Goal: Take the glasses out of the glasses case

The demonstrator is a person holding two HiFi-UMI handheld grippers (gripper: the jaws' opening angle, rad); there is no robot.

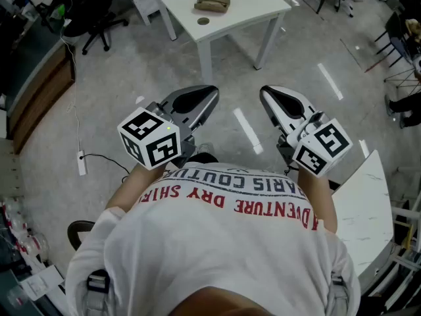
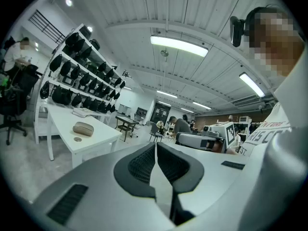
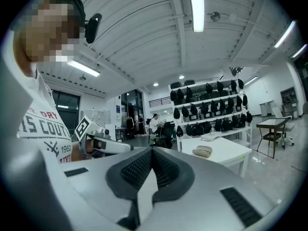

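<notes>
Well beyond left gripper (image 1: 209, 96) and right gripper (image 1: 266, 96), glasses case (image 1: 212, 2) rests on table (image 1: 256, 2).

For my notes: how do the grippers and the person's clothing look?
Both left gripper and right gripper: tapered grey shells, dark ribbed pads inside the jaws, a white cube with black square markers on each. White T-shirt, red and dark lettering.

Bright ceiling strip lights (image 2: 179, 45), glare streaks on floor (image 1: 247, 129), fisheye-warped edges
</notes>
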